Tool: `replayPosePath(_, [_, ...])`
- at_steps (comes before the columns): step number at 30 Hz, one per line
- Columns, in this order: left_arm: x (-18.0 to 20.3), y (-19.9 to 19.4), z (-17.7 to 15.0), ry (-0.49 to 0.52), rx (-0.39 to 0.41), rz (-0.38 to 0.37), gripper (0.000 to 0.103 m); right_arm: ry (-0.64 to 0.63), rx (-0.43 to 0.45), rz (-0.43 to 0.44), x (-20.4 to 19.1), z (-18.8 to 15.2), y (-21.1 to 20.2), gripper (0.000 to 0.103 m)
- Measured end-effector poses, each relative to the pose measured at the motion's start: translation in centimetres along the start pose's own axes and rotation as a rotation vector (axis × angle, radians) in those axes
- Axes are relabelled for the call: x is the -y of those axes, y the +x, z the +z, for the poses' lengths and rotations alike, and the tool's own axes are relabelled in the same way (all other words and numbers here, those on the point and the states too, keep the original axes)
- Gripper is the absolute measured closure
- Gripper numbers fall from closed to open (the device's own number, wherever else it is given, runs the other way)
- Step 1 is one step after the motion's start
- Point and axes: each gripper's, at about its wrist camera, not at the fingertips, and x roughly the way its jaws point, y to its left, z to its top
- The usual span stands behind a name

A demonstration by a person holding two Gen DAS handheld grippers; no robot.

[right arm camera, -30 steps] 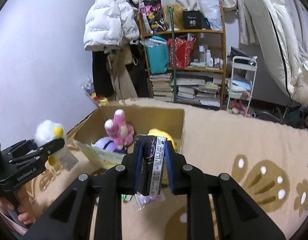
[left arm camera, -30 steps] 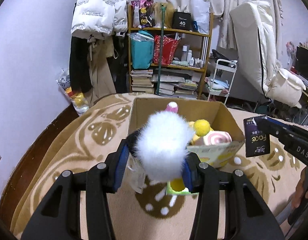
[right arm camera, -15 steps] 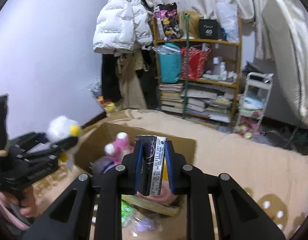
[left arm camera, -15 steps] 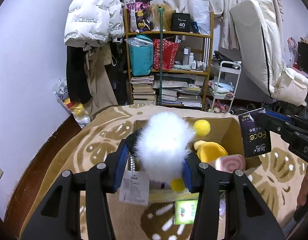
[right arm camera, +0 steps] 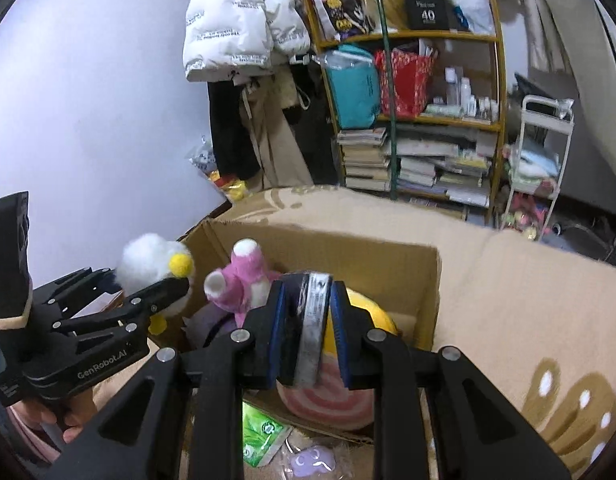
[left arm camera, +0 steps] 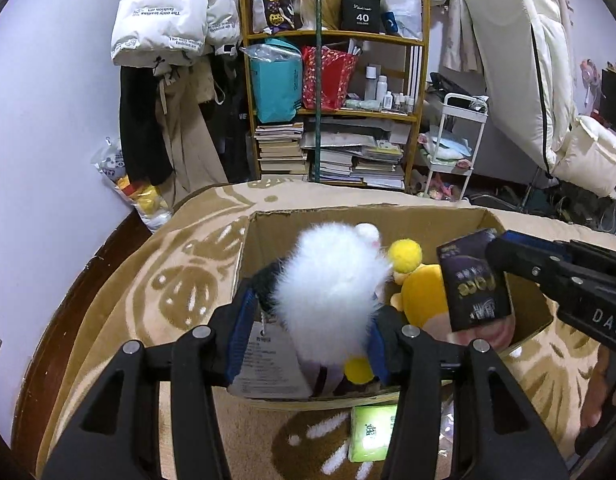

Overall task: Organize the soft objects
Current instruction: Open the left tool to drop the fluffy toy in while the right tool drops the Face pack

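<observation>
My left gripper (left arm camera: 308,332) is shut on a fluffy white plush (left arm camera: 328,292) with yellow pompoms and a paper tag, held over the near left part of an open cardboard box (left arm camera: 360,220). It also shows in the right wrist view (right arm camera: 156,264). My right gripper (right arm camera: 308,332) is shut on a dark tissue pack (right arm camera: 308,320), seen from the left wrist view (left arm camera: 474,284) above the box's right side. The box (right arm camera: 328,244) holds a pink plush (right arm camera: 244,280), a yellow plush (left arm camera: 422,296) and a pink striped roll (right arm camera: 328,400).
The box stands on a beige patterned blanket (left arm camera: 168,280). A green tissue pack (left arm camera: 372,432) and a small purple packet (right arm camera: 312,460) lie in front of the box. A bookshelf (left arm camera: 332,112), hanging coats and a white cart (left arm camera: 456,144) stand behind.
Both grippers have moved forward and over the box. The white plush and the dark pack now hang above its inside instead of in front of it.
</observation>
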Motion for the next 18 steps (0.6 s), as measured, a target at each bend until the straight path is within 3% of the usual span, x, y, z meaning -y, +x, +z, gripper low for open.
replayPosePath(8, [-0.5, 0.1, -0.3, -0.017, -0.019, 0.016, 0.045, 0.012, -0.01, -0.002, 0.4, -0.3, -0.8, 0.066])
replayPosePath(12, [-0.8, -0.4, -0.3, -0.036, -0.024, 0.019, 0.028, 0.019, -0.005, -0.016, 0.5, -0.5, -1.6, 0.046])
replayPosePath(13, [-0.9, -0.7, -0.4, -0.037, -0.017, 0.022, 0.028, 0.022, -0.001, -0.019, 0.4, -0.5, -1.8, 0.045])
replayPosePath(15, [-1.0, -1.2, -0.6, -0.037, -0.017, 0.026, 0.026, 0.041, -0.003, -0.023, 0.6, -0.7, -2.4, 0.031])
replayPosePath(18, [-0.9, -1.9, -0.9, -0.025, -0.024, 0.018, 0.019, 0.058, 0.004, -0.031, 0.6, -1.0, -3.3, 0.018])
